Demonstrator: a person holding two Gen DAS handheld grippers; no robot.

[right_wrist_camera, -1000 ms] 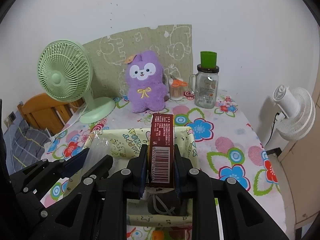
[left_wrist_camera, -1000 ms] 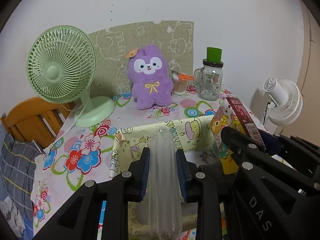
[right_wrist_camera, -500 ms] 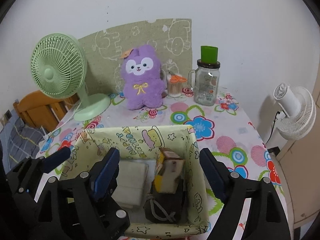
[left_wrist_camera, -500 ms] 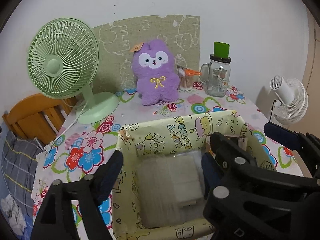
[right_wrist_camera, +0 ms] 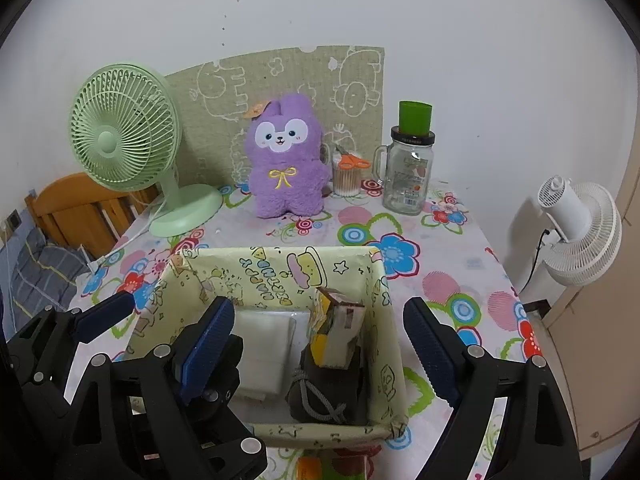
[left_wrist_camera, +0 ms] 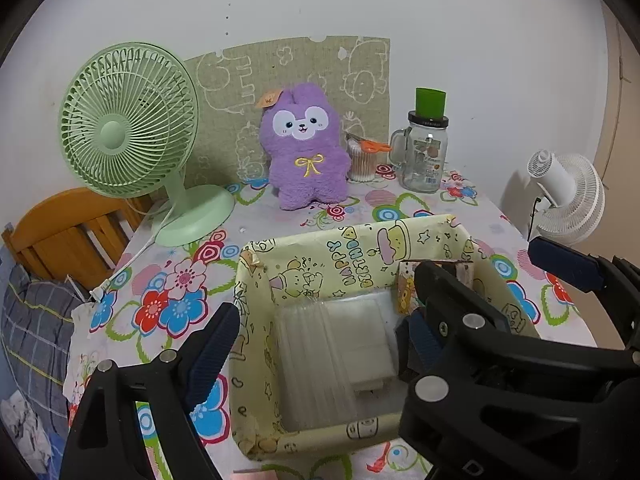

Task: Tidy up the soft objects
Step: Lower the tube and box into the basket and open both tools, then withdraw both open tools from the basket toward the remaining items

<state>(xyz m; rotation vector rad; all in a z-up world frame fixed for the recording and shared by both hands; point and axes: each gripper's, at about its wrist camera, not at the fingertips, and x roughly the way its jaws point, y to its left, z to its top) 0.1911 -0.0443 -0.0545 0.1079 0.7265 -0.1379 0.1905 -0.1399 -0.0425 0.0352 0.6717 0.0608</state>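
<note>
Left wrist view: both tongs hang over the yellow paper-lined box (left_wrist_camera: 352,264), pointing down and forward into it.
Left gripper (left_wrist_camera: 316,340): jaws wide apart, just opened, nothing between the pads; clear plastic packet (left_wrist_camera: 320,360) lies flat on the box floor directly below and ahead.
Right gripper (right_wrist_camera: 320,348): jaws wide apart, just opened, empty; small carton (right_wrist_camera: 340,328) leans in the box just ahead of its fingertips, atop a dark rolled item with grey cord (right_wrist_camera: 316,396).
Folded white pack (right_wrist_camera: 260,344): flat, beside the carton, toward the left jaw of the right gripper.
Purple plush (right_wrist_camera: 286,160): the 1 soft thing outside the box; upright against the green board, well beyond the far wall of the box, ahead of both tongs.
Long axis: vertical, head up.
Bearing: slightly left of centre from the right gripper, near dead ahead from the left.
Nearer hand: judged about equal; left lines up straighter.
Neighbours: cotton-swab jar (right_wrist_camera: 346,178) just beside the plush on the right, green fan (right_wrist_camera: 128,132) on the left; a side-on grasp risks nudging the jar.
</note>
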